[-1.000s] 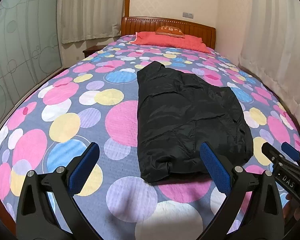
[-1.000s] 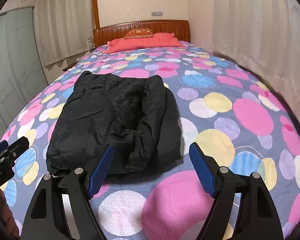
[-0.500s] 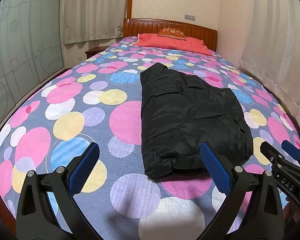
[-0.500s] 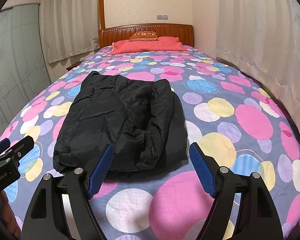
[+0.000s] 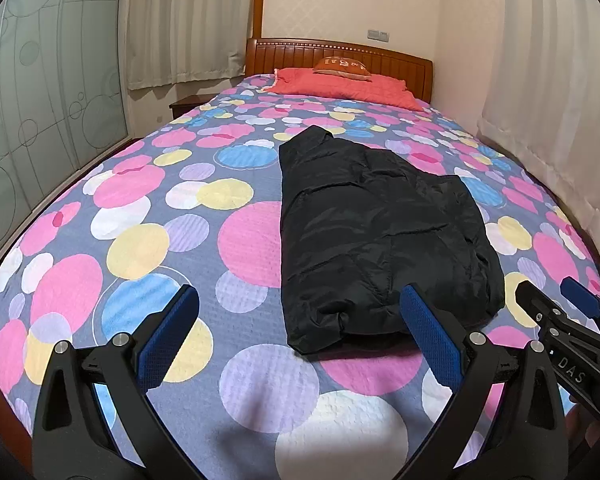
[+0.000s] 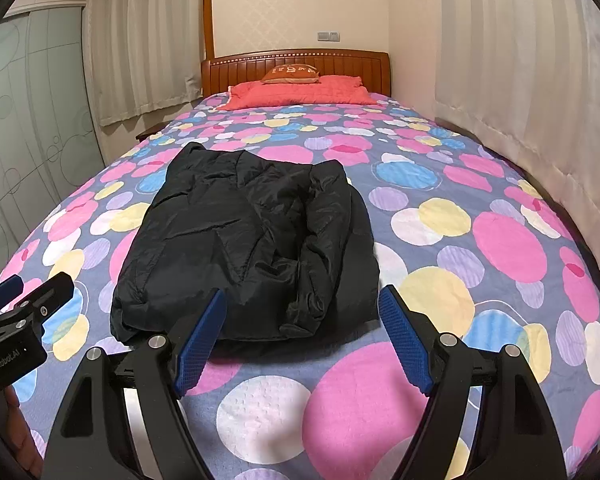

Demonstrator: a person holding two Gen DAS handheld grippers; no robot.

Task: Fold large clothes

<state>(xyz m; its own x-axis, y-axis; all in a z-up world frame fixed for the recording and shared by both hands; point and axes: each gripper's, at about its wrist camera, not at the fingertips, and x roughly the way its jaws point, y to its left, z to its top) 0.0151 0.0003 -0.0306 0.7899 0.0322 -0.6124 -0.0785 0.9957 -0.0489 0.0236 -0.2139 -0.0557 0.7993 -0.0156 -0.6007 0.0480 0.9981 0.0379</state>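
Note:
A black puffer jacket [image 5: 380, 232] lies folded in a long bundle on the bed, also central in the right wrist view as the jacket [image 6: 252, 240]. My left gripper [image 5: 300, 332] hovers open above the bedspread, just short of the jacket's near edge, nothing between its blue pads. My right gripper [image 6: 302, 336] is open too, held over the near right corner of the jacket without touching it. Each gripper shows at the edge of the other's view: the right gripper [image 5: 556, 304] and the left gripper [image 6: 28, 292].
The bedspread [image 5: 132, 240] has coloured circles. A red pillow [image 5: 340, 88] and small orange cushion [image 5: 342, 68] lie by the wooden headboard [image 6: 296, 64]. Curtains [image 6: 520, 80] hang on the right; a glass wardrobe door [image 5: 48, 100] and nightstand [image 5: 188, 104] stand on the left.
Both views have tilted up a little, so the jacket sits lower and farther in frame. The jacket has not moved and both grippers stay open.

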